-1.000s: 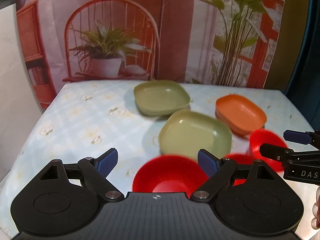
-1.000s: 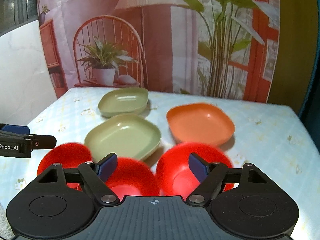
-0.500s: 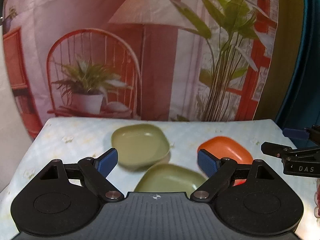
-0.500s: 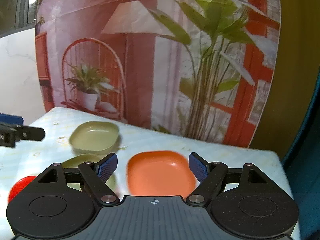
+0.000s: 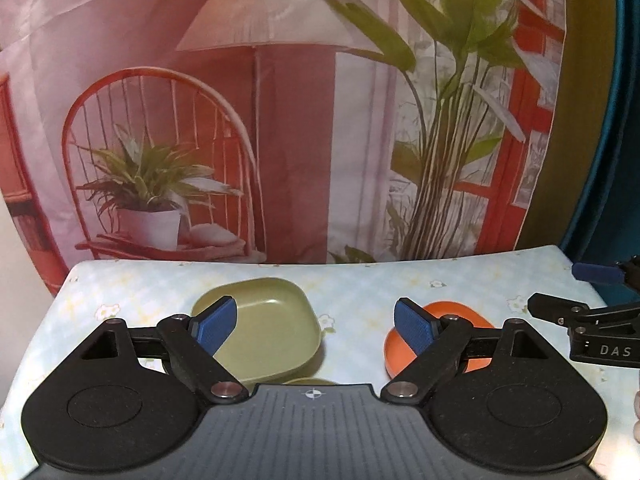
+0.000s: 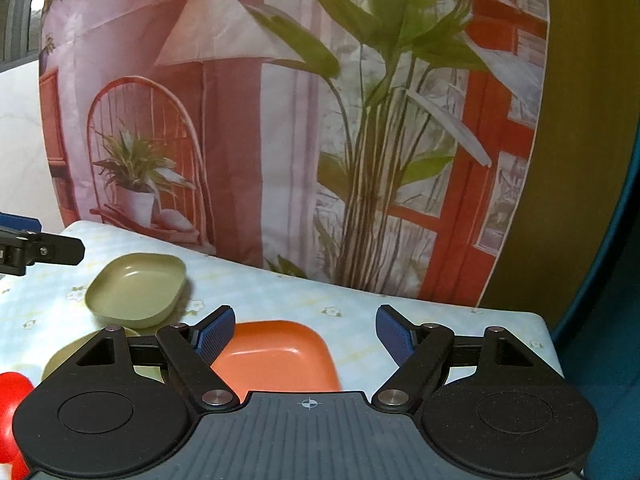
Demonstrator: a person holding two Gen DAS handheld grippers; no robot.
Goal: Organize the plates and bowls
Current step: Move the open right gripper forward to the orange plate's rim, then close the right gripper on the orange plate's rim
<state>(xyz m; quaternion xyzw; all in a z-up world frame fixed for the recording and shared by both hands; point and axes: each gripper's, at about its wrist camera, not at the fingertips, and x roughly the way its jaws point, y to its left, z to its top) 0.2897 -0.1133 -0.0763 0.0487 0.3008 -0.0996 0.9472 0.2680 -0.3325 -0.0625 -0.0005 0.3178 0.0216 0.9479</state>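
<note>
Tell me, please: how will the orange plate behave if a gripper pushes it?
The orange plate looks like smooth, rigid plastic, so it would probably slide rather than bend. Low and wide, it seems unlikely to tip or roll.

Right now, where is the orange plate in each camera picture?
Left wrist view: the orange plate sits right of centre, partly hidden behind the left claw's right finger.
Right wrist view: the orange plate lies low at centre, beside the right claw's left finger.
Shared landmark: the far green bowl, left of the plate in both.
</note>
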